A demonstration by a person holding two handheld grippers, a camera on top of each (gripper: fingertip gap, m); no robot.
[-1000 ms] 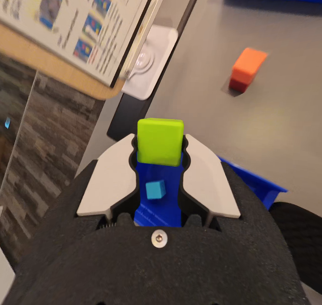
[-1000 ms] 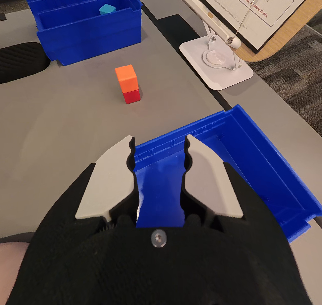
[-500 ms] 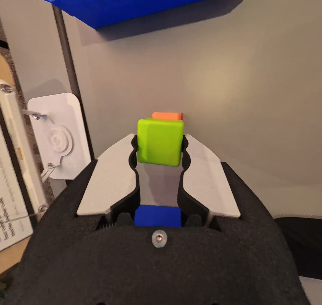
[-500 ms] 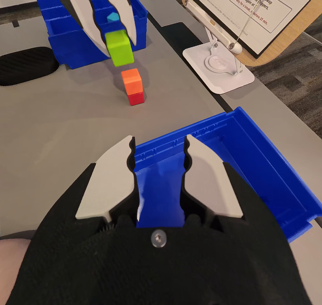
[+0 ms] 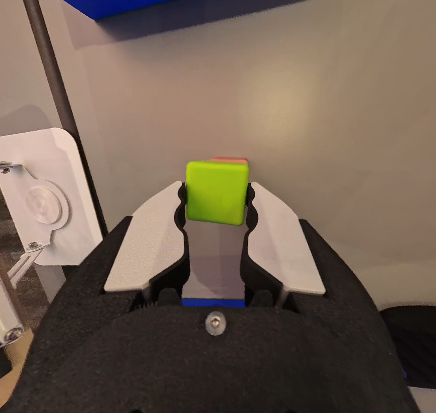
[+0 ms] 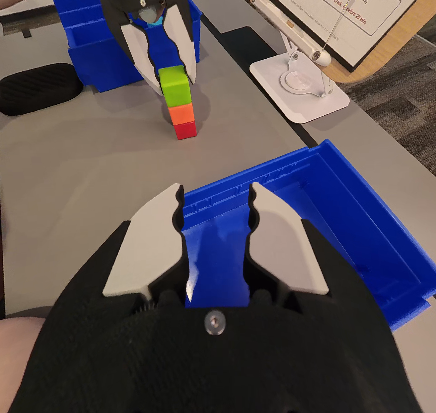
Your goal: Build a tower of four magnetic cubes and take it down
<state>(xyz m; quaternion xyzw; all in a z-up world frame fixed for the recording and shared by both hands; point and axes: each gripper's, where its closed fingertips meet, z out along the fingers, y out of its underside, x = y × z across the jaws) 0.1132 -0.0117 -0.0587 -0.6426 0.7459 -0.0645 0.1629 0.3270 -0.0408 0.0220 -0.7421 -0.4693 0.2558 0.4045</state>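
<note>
Resting on the orange cube (image 6: 181, 113), green cube (image 6: 175, 86) sits clamped in left tool (image 6: 173, 76).

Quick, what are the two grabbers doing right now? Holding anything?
Left gripper: shut on the green cube, which sits on the orange cube.
Right gripper: open, holding nothing, over the near blue bin.

Both tongs identical: left tongs (image 5: 215, 203) and right tongs (image 6: 215, 202) have black textured bodies, pale grey fingers with wavy black inner pads, one silver screw each.
</note>
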